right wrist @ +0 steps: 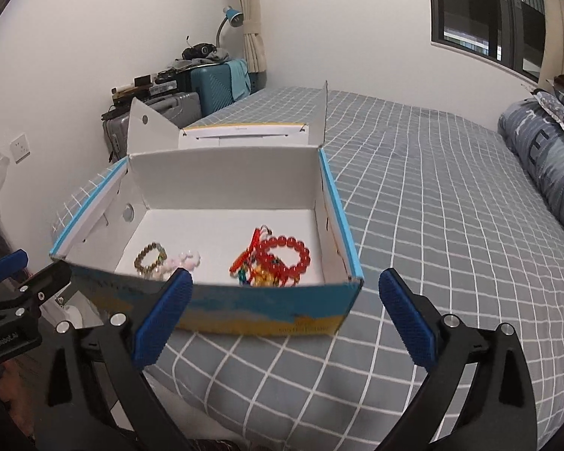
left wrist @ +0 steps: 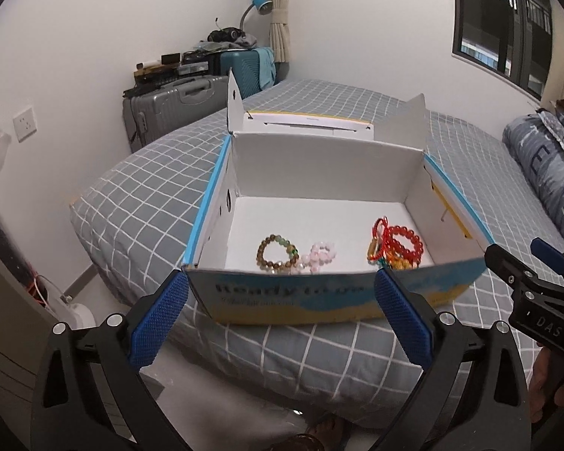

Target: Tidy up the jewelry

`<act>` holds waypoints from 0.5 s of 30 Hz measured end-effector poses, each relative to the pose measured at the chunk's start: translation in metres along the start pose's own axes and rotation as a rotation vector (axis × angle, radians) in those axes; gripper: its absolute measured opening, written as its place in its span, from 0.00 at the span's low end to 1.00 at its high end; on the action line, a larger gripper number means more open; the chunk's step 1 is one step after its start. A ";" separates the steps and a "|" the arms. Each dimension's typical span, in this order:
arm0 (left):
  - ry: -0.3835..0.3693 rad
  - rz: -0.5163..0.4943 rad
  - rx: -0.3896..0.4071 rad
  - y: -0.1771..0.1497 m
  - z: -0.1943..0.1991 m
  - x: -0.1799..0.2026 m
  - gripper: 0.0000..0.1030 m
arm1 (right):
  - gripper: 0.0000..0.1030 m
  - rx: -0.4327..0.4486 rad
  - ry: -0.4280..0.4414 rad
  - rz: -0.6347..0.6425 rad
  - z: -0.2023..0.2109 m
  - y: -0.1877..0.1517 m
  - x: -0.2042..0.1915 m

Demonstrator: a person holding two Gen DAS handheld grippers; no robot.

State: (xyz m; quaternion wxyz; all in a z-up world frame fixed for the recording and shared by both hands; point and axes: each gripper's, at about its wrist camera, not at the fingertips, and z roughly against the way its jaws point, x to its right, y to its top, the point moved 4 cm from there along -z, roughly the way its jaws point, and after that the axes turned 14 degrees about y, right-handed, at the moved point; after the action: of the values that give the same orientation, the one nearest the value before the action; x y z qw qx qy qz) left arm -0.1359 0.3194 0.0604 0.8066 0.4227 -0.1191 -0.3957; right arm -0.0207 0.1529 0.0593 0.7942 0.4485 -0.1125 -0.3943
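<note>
We record the left hand-held gripper (left wrist: 282,297) with jaws spread wide and nothing between them, hanging just short of the box's near wall; the right hand-held gripper (right wrist: 285,293) likewise wide and empty beside it. Beyond lies the open cardboard box (left wrist: 327,158) on the bed (left wrist: 139,203). Contents, on the box floor near the front wall: brown-green bead bracelet (left wrist: 277,251), pink bead bracelet (left wrist: 321,256), red bead bracelet (left wrist: 404,242) atop a tangle of red cord and coloured beads (left wrist: 380,248). We judge all light, limp, smooth-beaded; best pinched across one strand of the loop.
</note>
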 end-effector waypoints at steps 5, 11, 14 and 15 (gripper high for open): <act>0.007 0.007 0.009 -0.009 0.003 -0.003 0.94 | 0.93 -0.008 -0.001 0.006 0.001 -0.012 -0.003; 0.012 -0.017 0.020 -0.013 0.004 0.001 0.94 | 0.93 -0.010 -0.001 0.002 0.000 -0.014 -0.005; 0.013 -0.022 0.013 -0.013 0.003 0.003 0.94 | 0.93 -0.011 -0.002 -0.001 0.000 -0.015 -0.004; 0.015 -0.021 0.011 -0.013 0.003 0.003 0.94 | 0.93 -0.011 -0.003 -0.001 -0.001 -0.014 -0.004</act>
State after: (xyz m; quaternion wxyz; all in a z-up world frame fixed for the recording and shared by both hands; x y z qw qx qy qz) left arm -0.1420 0.3114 0.0517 0.8009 0.4313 -0.1109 -0.4004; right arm -0.0302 0.1523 0.0480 0.7963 0.4435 -0.1112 -0.3961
